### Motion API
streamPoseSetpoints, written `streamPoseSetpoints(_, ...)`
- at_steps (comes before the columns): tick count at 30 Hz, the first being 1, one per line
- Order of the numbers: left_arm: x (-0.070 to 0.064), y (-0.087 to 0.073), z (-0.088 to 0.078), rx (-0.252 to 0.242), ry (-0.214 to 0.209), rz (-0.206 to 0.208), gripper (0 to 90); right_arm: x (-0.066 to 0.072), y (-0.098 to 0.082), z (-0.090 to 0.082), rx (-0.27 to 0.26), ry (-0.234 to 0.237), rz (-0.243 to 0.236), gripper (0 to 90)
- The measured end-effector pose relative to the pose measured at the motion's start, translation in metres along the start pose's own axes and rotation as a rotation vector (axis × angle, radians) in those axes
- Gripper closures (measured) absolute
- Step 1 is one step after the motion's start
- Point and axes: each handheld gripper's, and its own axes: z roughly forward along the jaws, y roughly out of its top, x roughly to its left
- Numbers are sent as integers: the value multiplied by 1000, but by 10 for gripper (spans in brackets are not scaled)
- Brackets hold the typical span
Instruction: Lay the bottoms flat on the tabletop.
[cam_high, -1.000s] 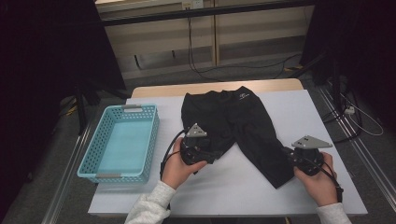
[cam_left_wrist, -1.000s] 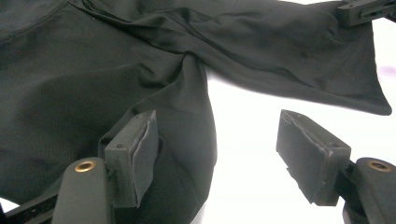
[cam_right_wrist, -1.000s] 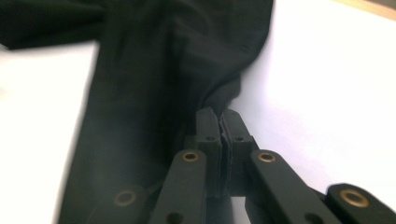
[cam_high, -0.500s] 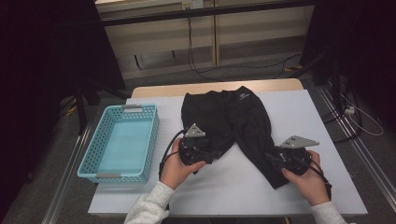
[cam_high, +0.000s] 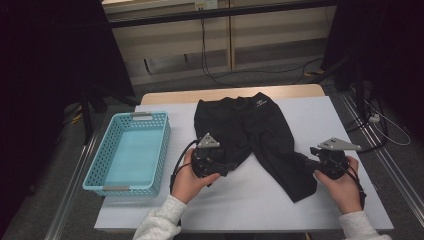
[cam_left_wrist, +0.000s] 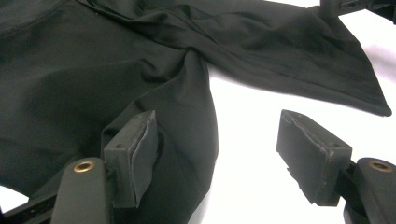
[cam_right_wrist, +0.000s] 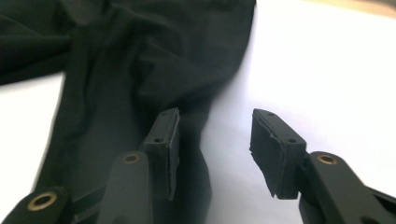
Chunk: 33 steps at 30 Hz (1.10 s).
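A white-covered table (cam_high: 250, 200) carries everything, its wooden far edge showing beyond the cover. Spread across its middle lies a pair of black shorts (cam_high: 250, 125), waistband toward the far side, two legs reaching toward the person, the cloth creased where the legs part. At the table's left side, well apart from the shorts' right leg and just beside the left one, stands a light blue plastic basket (cam_high: 107, 177). The left gripper (cam_high: 220, 167) rests at the hem of the left leg; in the left gripper view its jaws stand apart, one pad on the black cloth, the other over bare white cover, gripping nothing. The right gripper (cam_high: 309, 159) sits at the outer edge of the right leg; its jaws have just been opening and stand released, the cloth's edge between them, unpinched.
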Motion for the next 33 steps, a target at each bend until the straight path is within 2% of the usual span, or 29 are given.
streamPoseSetpoints(2, 0, 0, 0, -1, 2, 2, 295, 10, 4, -2, -9, 42, -30, 545)
streamPoseSetpoints(4, 1, 1, 0, -1, 4, 3, 295, 26, 7, 0, 6, 119, -65, 585)
streamPoseSetpoints(5, 0, 1, 0, -6, 5, 1, 295, 37, 7, 3, 24, 154, -84, 616)
streamPoseSetpoints(8, 1, 2, -2, -7, 3, 4, 294, 57, 2, 16, 89, 238, -91, 637)
streamPoseSetpoints(10, 1, 2, -3, -12, 2, 1, 294, 66, -3, 25, 131, 232, -127, 617)
streamPoseSetpoints(11, 1, 3, -3, -16, 2, -2, 294, 71, -6, 30, 164, 250, -143, 627)
streamPoseSetpoints(12, 1, 3, -3, -17, 3, 0, 294, 74, -8, 32, 180, 243, -169, 636)
streamPoseSetpoints(13, 1, 3, -3, -18, 3, -2, 294, 76, -8, 33, 166, 234, -185, 699)
streamPoseSetpoints(14, 1, 3, -3, -19, 1, -4, 294, 77, -7, 33, 174, 234, -185, 820)
streamPoseSetpoints(15, 2, 3, -3, -11, -1, -2, 294, 77, -5, 34, 180, 223, -187, 877)
streamPoseSetpoints(16, 2, 2, -2, -11, 0, -6, 294, 78, -4, 38, 178, 201, -182, 884)
streamPoseSetpoints(18, 1, 1, 0, -11, 0, -6, 295, 77, 0, 41, 178, 203, -158, 890)
streamPoseSetpoints(19, 2, 1, 0, -16, -9, -14, 295, 78, 1, 42, 170, 211, -152, 891)
streamPoseSetpoints(21, 3, 1, -2, -13, 2, -5, 296, 83, 5, 41, 140, 263, -123, 891)
streamPoseSetpoints(25, 6, 0, -4, -17, 18, -16, 294, 99, 16, 39, 64, 328, -131, 890)
streamPoseSetpoints(27, 7, 0, -3, -10, 18, -15, 294, 110, 19, 41, 59, 357, -142, 871)
streamPoseSetpoints(29, 6, -1, -2, -6, 20, -16, 294, 113, 18, 44, 67, 342, -161, 712)
streamPoseSetpoints(30, 5, -1, -2, -9, 19, -16, 294, 111, 17, 43, 65, 332, -159, 668)
streamPoseSetpoints(31, 4, 0, -2, -5, 14, -6, 294, 108, 17, 42, 57, 329, -158, 659)
streamPoseSetpoints(33, 2, 0, -2, -11, 4, -7, 293, 93, 20, 33, 26, 296, -120, 569)
